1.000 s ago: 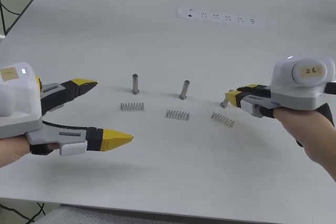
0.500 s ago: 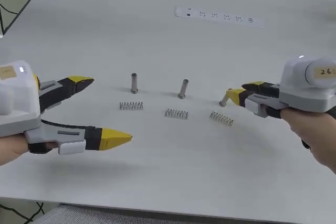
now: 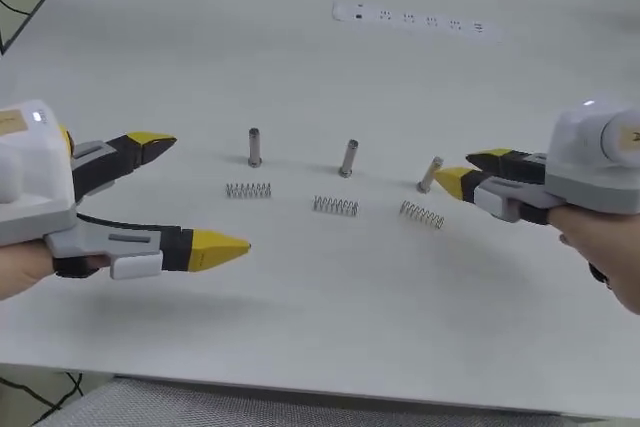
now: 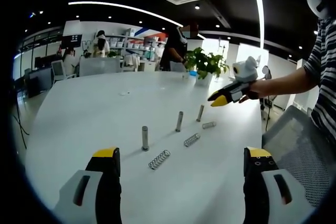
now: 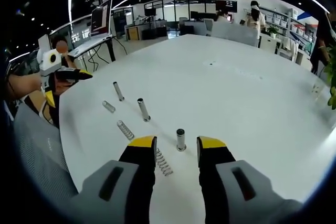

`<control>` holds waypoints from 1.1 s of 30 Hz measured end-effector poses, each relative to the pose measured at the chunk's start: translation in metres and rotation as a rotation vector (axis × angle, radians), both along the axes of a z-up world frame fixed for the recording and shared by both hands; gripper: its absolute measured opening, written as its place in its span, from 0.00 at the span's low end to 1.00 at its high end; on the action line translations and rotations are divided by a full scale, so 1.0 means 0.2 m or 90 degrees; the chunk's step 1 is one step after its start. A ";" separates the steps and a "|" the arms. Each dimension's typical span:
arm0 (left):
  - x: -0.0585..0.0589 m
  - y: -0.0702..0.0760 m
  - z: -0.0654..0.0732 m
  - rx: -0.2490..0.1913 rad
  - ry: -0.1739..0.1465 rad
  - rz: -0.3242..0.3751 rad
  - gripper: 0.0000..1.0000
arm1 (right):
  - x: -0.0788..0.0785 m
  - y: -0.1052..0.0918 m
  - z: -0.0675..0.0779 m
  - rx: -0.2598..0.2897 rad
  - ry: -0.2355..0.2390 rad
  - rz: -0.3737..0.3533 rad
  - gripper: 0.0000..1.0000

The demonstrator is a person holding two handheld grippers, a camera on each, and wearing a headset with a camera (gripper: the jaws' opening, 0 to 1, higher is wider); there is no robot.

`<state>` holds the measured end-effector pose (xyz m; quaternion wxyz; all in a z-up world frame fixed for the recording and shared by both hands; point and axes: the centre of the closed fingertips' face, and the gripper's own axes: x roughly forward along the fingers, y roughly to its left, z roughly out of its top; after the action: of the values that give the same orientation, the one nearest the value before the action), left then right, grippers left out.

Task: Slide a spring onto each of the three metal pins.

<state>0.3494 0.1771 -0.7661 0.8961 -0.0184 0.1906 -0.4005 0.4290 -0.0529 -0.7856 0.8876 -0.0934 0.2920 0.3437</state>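
On the white desk (image 3: 330, 327) three metal pins (image 3: 348, 158) stand in a row, with a spring (image 3: 335, 206) lying just in front of each and none threaded yet. The springs look light, thin and squashy, apt to roll or buckle, so I'd pinch one gently across its middle coils. The right claw (image 3: 462, 169), jaws parted, hovers just beside the right-hand pin (image 3: 430, 174) and the right-hand spring (image 3: 421, 214). The left claw (image 3: 200, 192) is spread wide, left of the row.

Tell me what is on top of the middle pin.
Nothing: the middle pin stands bare, its top in plain sight. A spring lies flat on the table just in front of it. Nothing covers the pin.
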 end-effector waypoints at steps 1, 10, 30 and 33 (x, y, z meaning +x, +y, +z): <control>0.00 0.00 0.00 0.000 0.000 0.000 0.97 | 0.00 0.00 0.00 -0.002 0.001 0.002 0.33; 0.00 0.00 0.00 -0.001 0.003 0.000 0.97 | -0.07 -0.01 -0.04 -0.015 0.015 0.034 0.33; -0.02 0.00 -0.01 -0.003 0.011 -0.005 0.97 | -0.16 0.02 -0.13 -0.126 0.022 0.156 0.33; -0.02 0.00 -0.01 -0.004 0.010 -0.002 0.97 | -0.18 0.03 -0.15 -0.158 0.019 0.189 0.32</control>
<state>0.3460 0.1776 -0.7683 0.8940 -0.0239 0.1961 -0.4022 0.3937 -0.0467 -0.8153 0.8043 -0.2390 0.3285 0.4337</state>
